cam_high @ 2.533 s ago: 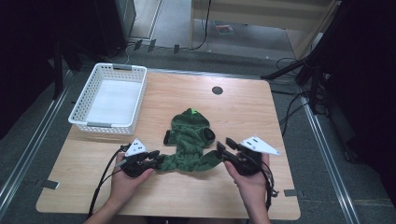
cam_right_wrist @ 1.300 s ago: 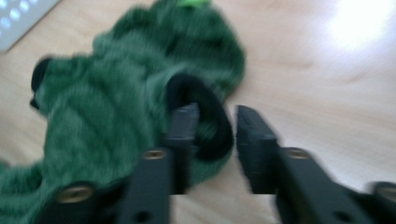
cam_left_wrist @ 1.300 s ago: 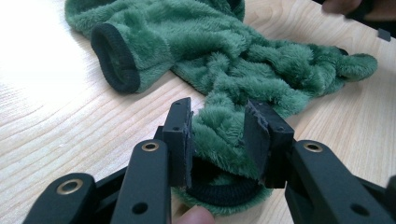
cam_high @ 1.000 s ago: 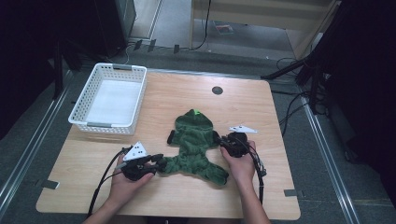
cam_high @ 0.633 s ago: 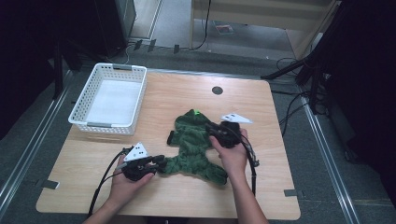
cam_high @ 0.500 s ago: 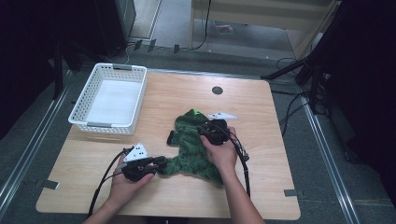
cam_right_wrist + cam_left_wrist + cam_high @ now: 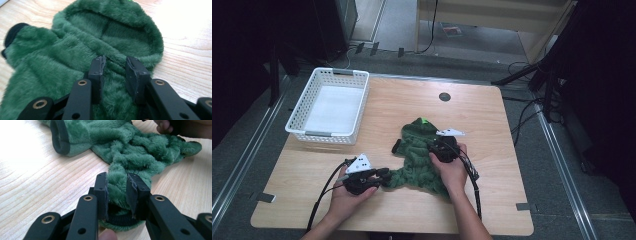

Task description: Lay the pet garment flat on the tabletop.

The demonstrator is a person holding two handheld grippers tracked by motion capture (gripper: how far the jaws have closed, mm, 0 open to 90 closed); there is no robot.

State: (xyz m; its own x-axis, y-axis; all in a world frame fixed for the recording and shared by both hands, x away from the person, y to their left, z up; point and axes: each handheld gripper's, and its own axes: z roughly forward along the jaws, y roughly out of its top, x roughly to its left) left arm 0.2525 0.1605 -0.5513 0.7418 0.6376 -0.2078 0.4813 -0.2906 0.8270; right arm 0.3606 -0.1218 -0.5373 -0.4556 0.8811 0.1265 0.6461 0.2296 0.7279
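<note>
Green fleece hoodie (image 7: 422,155): both claws pinch it; high view adds white basket (image 7: 329,106).

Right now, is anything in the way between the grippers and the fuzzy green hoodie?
No. The left gripper has the green fleece hoodie at its black-cuffed edge between its jaws, and the right gripper has the fleece just below the hood between its jaws.

No lettering, label, brand or number can be read anywhere: not on the wooden table (image 7: 492,115), the white basket (image 7: 307,134) or the green fleece garment (image 7: 422,165).
</note>
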